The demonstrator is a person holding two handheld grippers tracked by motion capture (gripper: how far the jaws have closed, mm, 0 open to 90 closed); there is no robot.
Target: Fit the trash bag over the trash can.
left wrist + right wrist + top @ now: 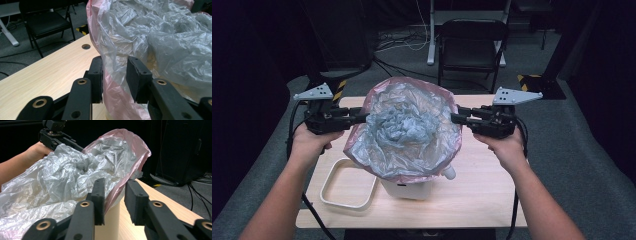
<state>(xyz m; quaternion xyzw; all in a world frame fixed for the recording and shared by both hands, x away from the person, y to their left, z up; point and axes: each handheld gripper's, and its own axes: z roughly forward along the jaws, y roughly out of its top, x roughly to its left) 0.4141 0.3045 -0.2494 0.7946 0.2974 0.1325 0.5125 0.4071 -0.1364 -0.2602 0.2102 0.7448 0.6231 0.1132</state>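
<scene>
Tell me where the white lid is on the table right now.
In the high view, the white lid lies flat on the wooden table near its front left corner, just left of the white bin that carries the pink bag.

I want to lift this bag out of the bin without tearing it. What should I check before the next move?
1. Left gripper straddles the pink bag rim: ok.
2. Left pads pressing the film: not ok, a gap shows.
3. Right gripper straddles the rim: ok.
4. Right pads pressing the film: not ok, a gap shows.
5. Grey plastic sits inside the bag: ok.
6. Bag free of the bin lower down: cannot tell.
</scene>
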